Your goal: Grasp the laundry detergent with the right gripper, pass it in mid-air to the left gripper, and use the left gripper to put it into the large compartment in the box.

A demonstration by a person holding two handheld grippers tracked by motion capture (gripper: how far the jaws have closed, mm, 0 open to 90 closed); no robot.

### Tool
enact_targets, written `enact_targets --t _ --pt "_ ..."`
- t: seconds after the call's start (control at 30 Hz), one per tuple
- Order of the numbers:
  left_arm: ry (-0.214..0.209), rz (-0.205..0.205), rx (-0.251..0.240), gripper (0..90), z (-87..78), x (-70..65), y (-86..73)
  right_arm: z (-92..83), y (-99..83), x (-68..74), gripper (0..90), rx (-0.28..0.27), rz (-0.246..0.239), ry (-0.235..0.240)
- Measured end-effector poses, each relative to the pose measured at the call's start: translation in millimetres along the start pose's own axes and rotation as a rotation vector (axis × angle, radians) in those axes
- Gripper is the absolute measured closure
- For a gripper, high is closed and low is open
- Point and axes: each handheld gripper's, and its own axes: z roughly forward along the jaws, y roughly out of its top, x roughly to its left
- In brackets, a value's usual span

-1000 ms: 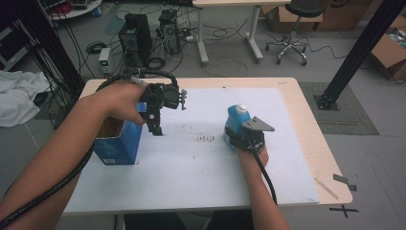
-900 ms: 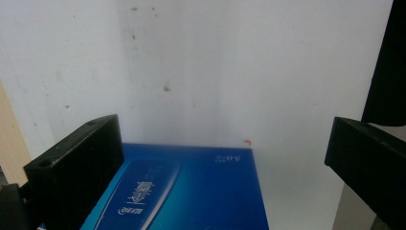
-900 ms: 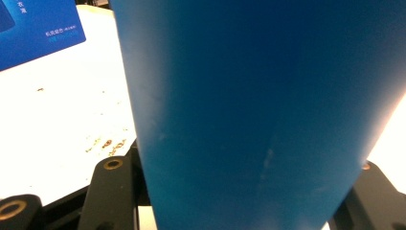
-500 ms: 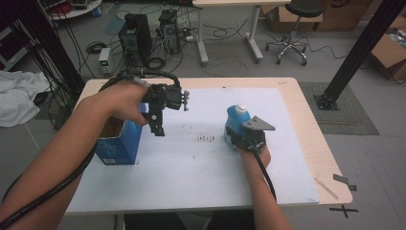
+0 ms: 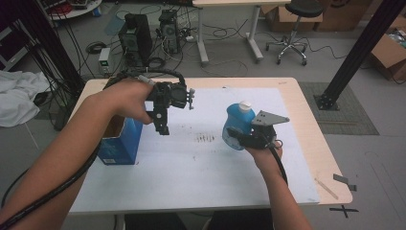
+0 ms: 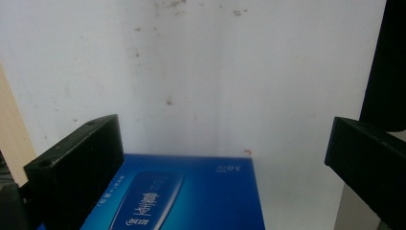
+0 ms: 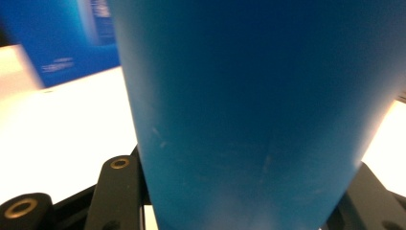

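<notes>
Clamping the blue bottle (image 5: 236, 125) above the white mat, the right gripper (image 5: 244, 139) carries it toward the open blue box (image 5: 119, 143), while the left gripper (image 5: 162, 125) hangs wide and empty beside it; next needs lining up over the opening.

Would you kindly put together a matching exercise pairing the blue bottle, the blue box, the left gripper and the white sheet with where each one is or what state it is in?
Things:
1. blue bottle
2. blue box
3. left gripper
4. white sheet

States or places:
A. covers most of the tabletop
B. clamped in the right gripper
C. jaws apart, nothing between them
D. stands open-topped at the sheet's left edge

Pairs: 1-B, 2-D, 3-C, 4-A
</notes>
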Motion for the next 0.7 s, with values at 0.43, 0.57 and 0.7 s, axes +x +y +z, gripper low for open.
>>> enact_targets --t 0.43,0.57,0.7 --pt "-0.021 0.013 -0.006 0.1 0.8 -9.9 12.7 20.0 13.9 28.6 45.9 0.022 -0.205 0.33" --pt "-0.033 0.026 -0.006 0.1 6.2 -15.7 17.5 27.8 13.7 36.0 45.9 0.016 -0.238 0.398" --pt "-0.042 0.044 -0.011 0.1 8.5 -22.4 22.3 36.6 13.5 42.8 45.9 0.012 -0.259 0.45"
